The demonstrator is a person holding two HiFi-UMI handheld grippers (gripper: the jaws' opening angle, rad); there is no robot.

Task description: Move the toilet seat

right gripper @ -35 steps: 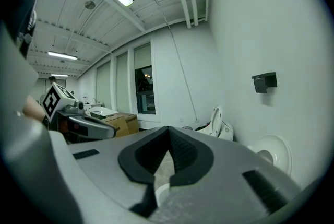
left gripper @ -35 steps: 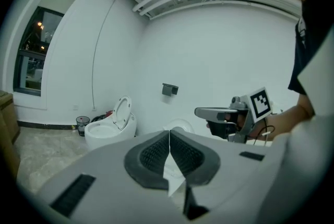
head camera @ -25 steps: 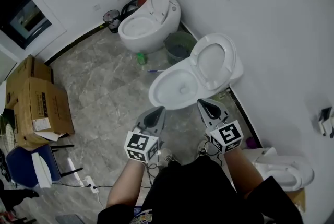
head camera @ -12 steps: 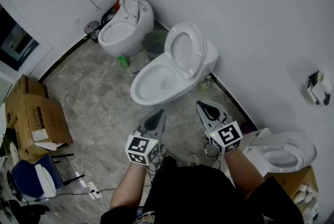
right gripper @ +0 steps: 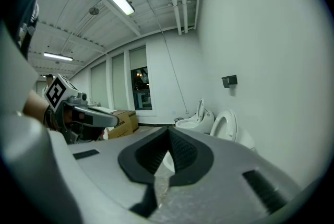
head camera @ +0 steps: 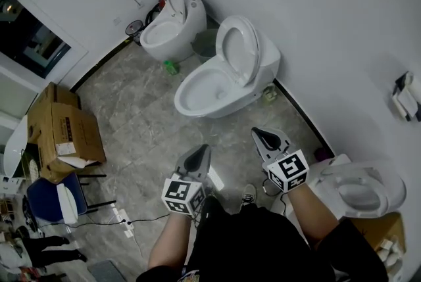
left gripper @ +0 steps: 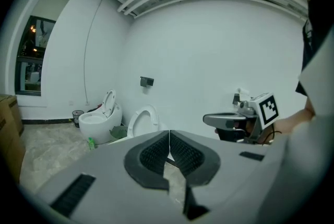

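Toilet seat: raised (head camera: 239,49), leaning back toward the wall above the open bowl (head camera: 209,91) of the middle toilet, ahead of both grippers and well apart from them.
Likely target: this seat, I judge, since both grippers point its way; a far toilet (head camera: 168,24) and a near toilet (head camera: 358,190) also stand along the wall.
Left gripper (head camera: 198,154): fingers pressed together, nothing between.
Right gripper (head camera: 264,136): fingers pressed together, empty.
Step in hand: the approach.
Doing it well: spread one gripper's fingers before reaching the rim, pinch the free edge away from the hinge, follow the hinge's arc, and lower slowly.
Risk: the smooth rim may slip and slam.
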